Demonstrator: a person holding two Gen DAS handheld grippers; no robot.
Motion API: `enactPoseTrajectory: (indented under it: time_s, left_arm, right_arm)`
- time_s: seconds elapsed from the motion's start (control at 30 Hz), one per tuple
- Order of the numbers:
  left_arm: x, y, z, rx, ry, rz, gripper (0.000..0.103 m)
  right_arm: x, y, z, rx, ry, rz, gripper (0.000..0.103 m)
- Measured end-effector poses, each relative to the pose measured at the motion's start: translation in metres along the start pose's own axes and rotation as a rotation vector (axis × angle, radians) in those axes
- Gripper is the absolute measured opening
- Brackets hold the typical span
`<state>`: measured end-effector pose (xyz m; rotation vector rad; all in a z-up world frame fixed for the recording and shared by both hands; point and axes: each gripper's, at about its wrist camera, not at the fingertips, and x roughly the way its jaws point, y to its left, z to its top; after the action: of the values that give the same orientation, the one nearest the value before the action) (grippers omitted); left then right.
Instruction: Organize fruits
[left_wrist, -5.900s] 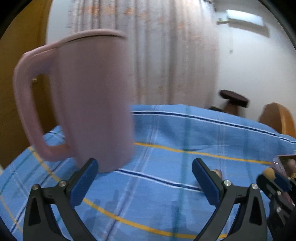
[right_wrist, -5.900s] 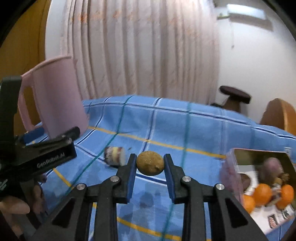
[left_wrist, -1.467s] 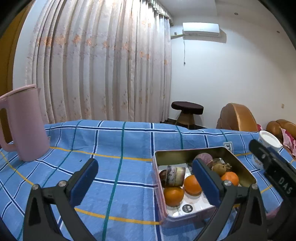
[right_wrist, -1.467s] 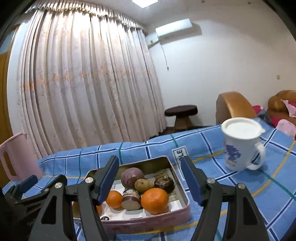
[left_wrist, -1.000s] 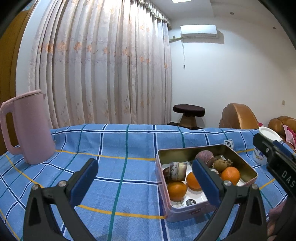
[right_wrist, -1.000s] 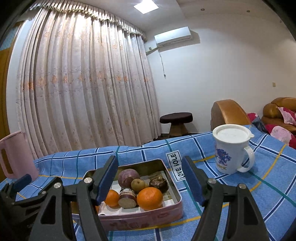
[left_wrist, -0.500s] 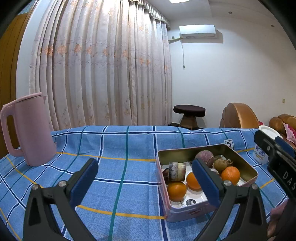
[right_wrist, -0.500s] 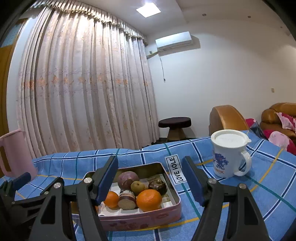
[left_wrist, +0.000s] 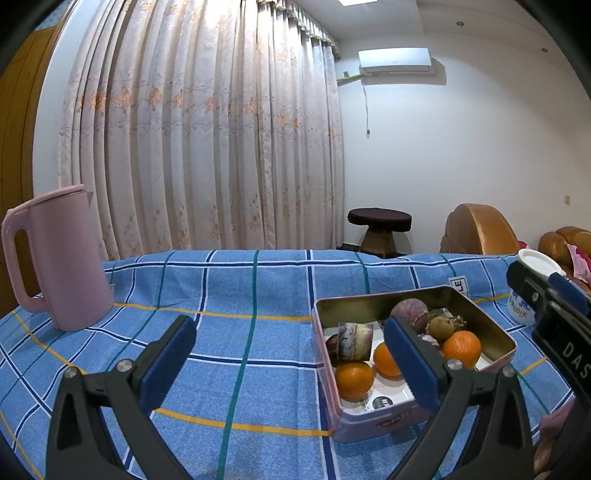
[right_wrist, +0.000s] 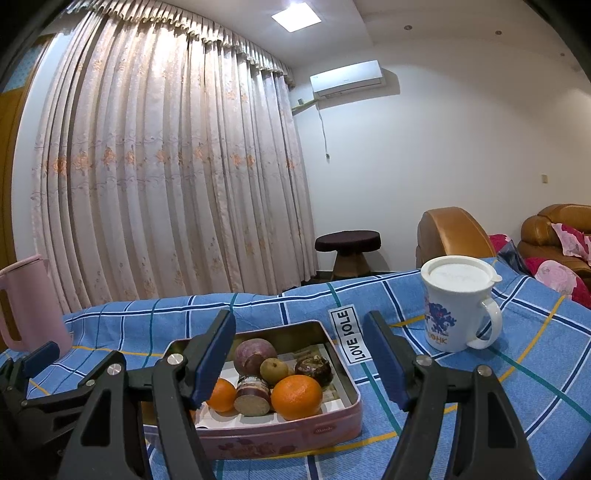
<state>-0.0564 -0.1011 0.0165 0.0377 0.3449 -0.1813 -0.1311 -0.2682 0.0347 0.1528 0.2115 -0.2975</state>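
A pink metal tin (left_wrist: 373, 424) stands on the blue checked tablecloth and holds several fruits: oranges (left_wrist: 354, 376), a purple round fruit (left_wrist: 410, 314), a small brown fruit (right_wrist: 273, 367) and a cut purple piece (left_wrist: 354, 339). The tin also shows in the right wrist view (right_wrist: 280, 439), with an orange (right_wrist: 296, 397) at its front. My left gripper (left_wrist: 291, 358) is open and empty, held above the cloth left of the tin. My right gripper (right_wrist: 300, 354) is open and empty, held above the tin's near side.
A pink kettle (left_wrist: 55, 258) stands at the table's left. A white lidded mug (right_wrist: 458, 306) stands to the right of the tin. A "LOVE" label (right_wrist: 351, 338) lies on the cloth behind the tin. A stool (right_wrist: 349, 251) and brown armchairs (right_wrist: 454, 232) stand beyond the table.
Six seconds ago the right gripper held a brown fruit and another piece lay on the cloth; both grippers are now empty and the fruits lie in the tin. Over the last second both views rose slightly.
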Motion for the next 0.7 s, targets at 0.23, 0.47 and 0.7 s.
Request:
enactPoseTrajectory:
  time_s: [0.23,0.47,0.7]
  left_arm:
    - [-0.0028,-0.0013,0.0025,0.015,0.001,0.008,0.103]
    - [-0.0026,-0.0029,0.0033,0.023,0.003,0.025,0.103]
    - [-0.0005,-0.0029,0.0037,0.026,0.007,0.038,0.103]
  right_arm:
    - [0.0006,-0.0016,-0.0008,0.006,0.003,-0.004,0.073]
    - [0.0015,-0.002,-0.0016,0.005,0.004,-0.005,0.073]
    - [0.0021,-0.0031,-0.0024,0.005,0.01,-0.008,0.073]
